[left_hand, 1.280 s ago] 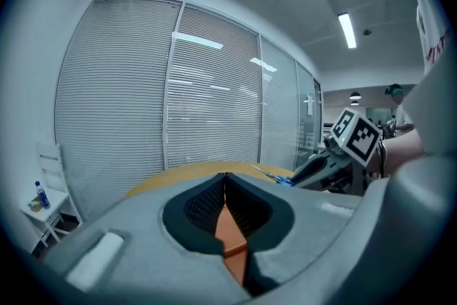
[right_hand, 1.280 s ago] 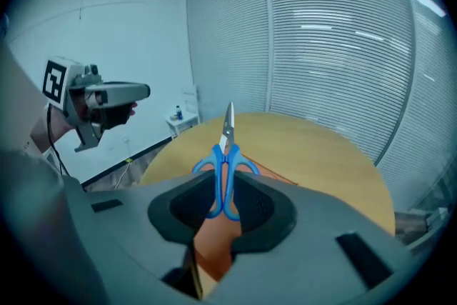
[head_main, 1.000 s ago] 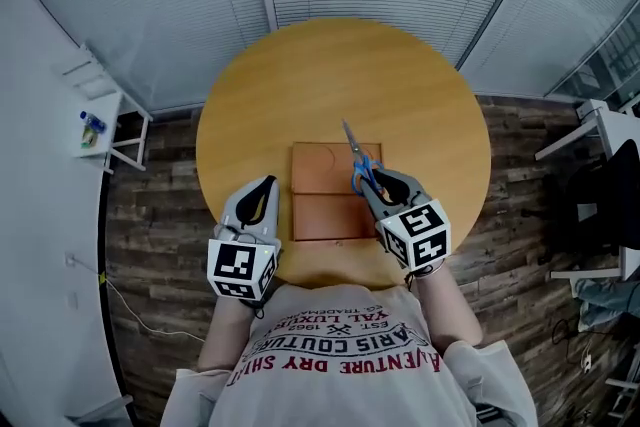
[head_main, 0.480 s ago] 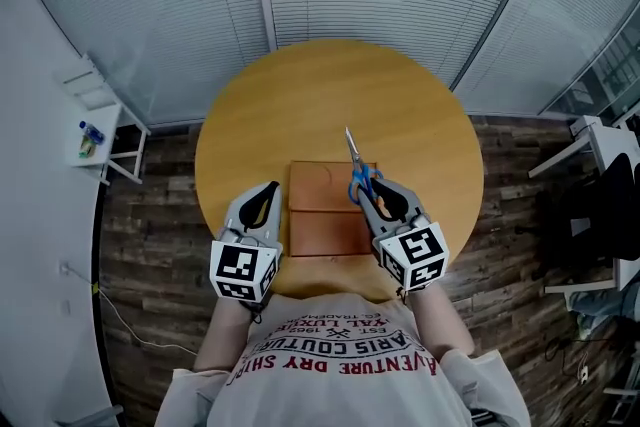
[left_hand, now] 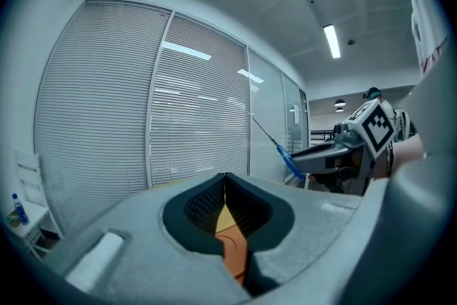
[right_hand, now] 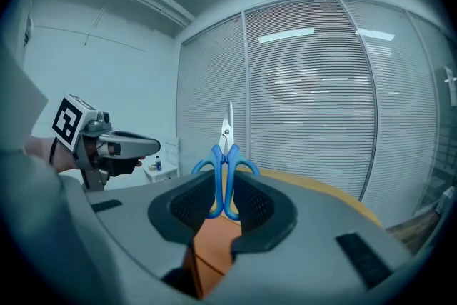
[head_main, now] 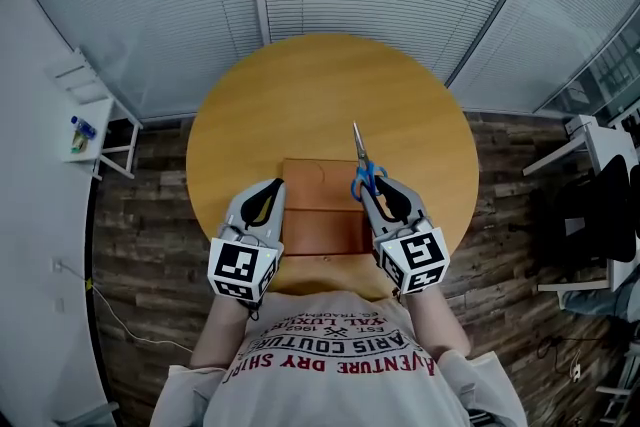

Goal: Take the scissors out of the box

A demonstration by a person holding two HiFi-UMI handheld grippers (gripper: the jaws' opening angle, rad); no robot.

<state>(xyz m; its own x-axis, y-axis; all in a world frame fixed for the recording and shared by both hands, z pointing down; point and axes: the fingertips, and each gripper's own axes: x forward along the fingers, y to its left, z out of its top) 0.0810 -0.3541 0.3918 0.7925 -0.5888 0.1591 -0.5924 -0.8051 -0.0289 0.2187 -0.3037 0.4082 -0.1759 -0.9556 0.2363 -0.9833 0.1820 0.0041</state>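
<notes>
Blue-handled scissors [head_main: 361,166] hang over the right edge of the flat brown box [head_main: 318,213], blades pointing away from me. My right gripper [head_main: 372,193] is shut on their handles; in the right gripper view the scissors [right_hand: 226,166] stand upright between the pads, above the box [right_hand: 207,248]. My left gripper [head_main: 267,191] hovers over the box's left edge, its tips together with nothing held. The left gripper view shows its pads meeting at the tip, the box [left_hand: 234,258] below, and the scissors [left_hand: 280,147] held up at the right.
The box lies near the front of a round wooden table [head_main: 300,95]. A white side table [head_main: 88,115] with a small blue bottle stands at the far left. Slatted blinds close off the back, and a dark chair [head_main: 598,215] is at the right.
My right gripper has risen a little with the scissors, lifting them off the box. My left gripper has drifted slightly along the box's left edge.
</notes>
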